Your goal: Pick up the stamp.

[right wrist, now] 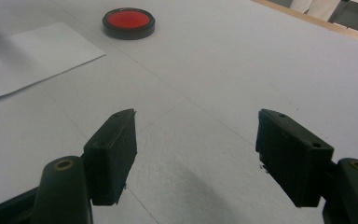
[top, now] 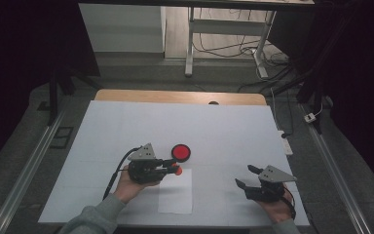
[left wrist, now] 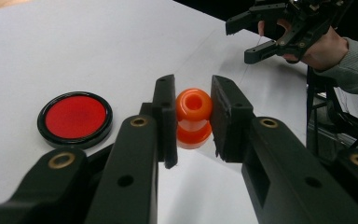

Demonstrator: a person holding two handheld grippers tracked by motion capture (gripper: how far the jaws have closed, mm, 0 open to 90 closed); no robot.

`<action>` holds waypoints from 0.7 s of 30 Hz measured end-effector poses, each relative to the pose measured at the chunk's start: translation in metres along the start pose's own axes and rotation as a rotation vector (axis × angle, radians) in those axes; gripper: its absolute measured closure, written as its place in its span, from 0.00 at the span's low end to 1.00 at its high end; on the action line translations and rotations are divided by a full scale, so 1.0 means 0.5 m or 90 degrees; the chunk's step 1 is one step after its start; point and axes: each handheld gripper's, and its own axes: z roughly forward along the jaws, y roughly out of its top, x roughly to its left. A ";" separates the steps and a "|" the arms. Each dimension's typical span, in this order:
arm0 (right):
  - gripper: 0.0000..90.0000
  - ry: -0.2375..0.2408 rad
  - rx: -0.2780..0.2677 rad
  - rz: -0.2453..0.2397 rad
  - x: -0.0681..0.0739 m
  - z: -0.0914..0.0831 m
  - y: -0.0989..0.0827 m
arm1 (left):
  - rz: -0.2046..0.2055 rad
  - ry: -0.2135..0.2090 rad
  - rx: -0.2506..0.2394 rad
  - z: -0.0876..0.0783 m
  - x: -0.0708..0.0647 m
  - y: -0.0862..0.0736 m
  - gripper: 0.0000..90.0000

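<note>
Between left gripper (left wrist: 193, 116) fingers: orange spool (left wrist: 194, 119), gripped, to be kept upright; right gripper (right wrist: 196, 154) fingers wide, empty.

Orange spool-shaped piece (left wrist: 193, 119): glossy, waisted, hollow-topped; upright, clamped between the left tool (left wrist: 193, 121) pads, above the tabletop (left wrist: 121, 46).

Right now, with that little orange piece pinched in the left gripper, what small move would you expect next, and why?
Probably a short carry toward the red disc and a gentle lowering there. The left gripper is shut on the orange piece, and the disc lies just beside it on the white table cover. The right gripper rests open and apart, so it seems to have no part in this yet.
</note>
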 end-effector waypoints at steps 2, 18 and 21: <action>0.31 -0.001 -0.001 0.002 0.000 0.000 0.000 | 0.002 0.000 0.001 0.001 -0.001 0.000 0.80; 0.31 0.008 -0.005 0.000 0.005 0.011 0.014 | -0.004 -0.010 -0.005 0.013 0.004 0.003 0.80; 0.32 0.011 -0.008 0.002 0.009 0.011 0.013 | -0.001 -0.010 -0.004 0.016 0.000 0.005 0.80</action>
